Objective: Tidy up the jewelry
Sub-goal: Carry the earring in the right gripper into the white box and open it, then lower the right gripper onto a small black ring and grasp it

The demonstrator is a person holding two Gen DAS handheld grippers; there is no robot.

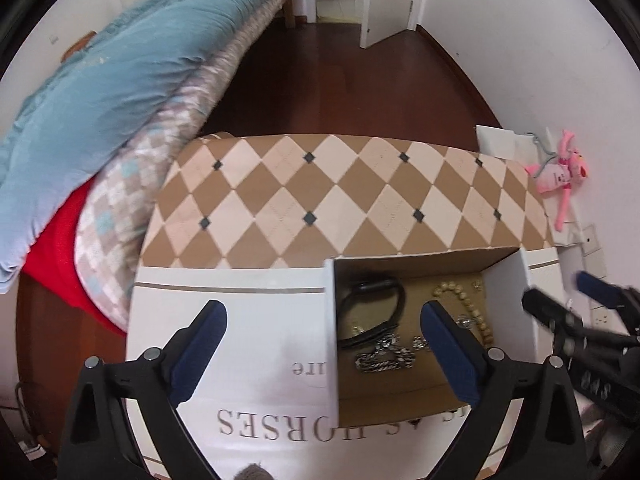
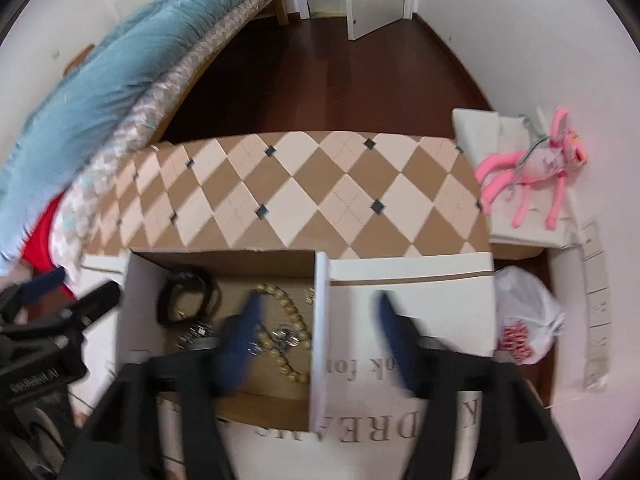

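Observation:
An open cardboard box (image 1: 412,404) with white flaps holds jewelry: a black band (image 1: 374,294), a gold bead necklace (image 1: 466,304) and a silver chain (image 1: 384,358). My left gripper (image 1: 324,320) is open and empty, its jaws straddling the box's left flap (image 1: 329,336). My right gripper (image 2: 318,318) is open and empty, its jaws straddling the right flap (image 2: 320,332), its left finger over the beads (image 2: 290,312). The black band (image 2: 186,296) and silver pieces (image 2: 286,336) show there too. The right gripper also shows in the left wrist view (image 1: 560,300).
The box sits on white printed lids (image 1: 240,360) on a diamond-patterned cloth table (image 1: 340,196). A bed with a blue quilt (image 1: 112,68) is at left. A pink plush toy (image 2: 536,172) and a plastic bag (image 2: 528,320) lie at right.

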